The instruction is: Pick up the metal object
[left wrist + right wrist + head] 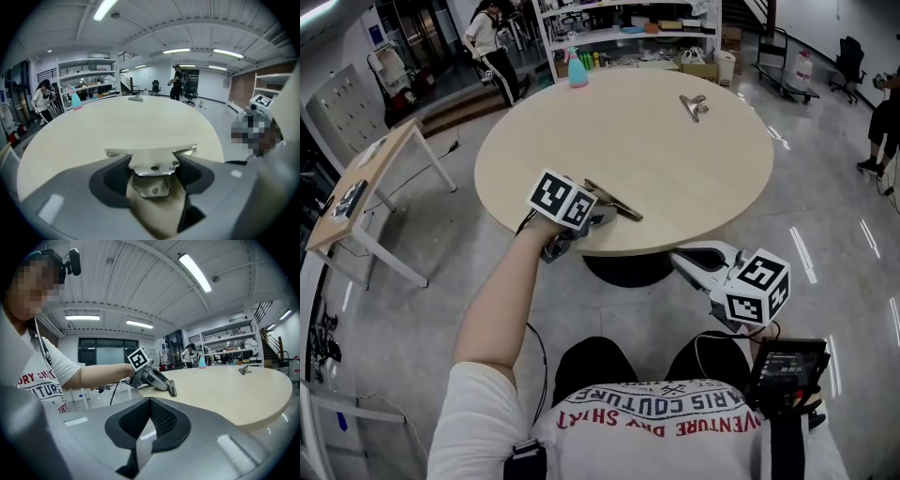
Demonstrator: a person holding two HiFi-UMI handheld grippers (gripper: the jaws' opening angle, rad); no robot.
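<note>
A shiny metal clip (152, 171) sits between the jaws of my left gripper (153, 161), whose pads touch its two sides; its flat blade lies across the jaw tips. From the head view, the left gripper (623, 208) rests at the near edge of the round beige table (675, 169), the clip (614, 200) low over the tabletop. A second metal clip (694, 105) lies alone at the table's far right. My right gripper (684, 258) hangs below the table's near edge, jaws together with nothing in them.
A teal and pink spray bottle (577, 68) stands at the table's far edge. A wooden side table (366, 187) is to the left, shelves (628, 28) at the back. A person (492, 42) walks behind the table. A black handheld device (787, 370) is at my right knee.
</note>
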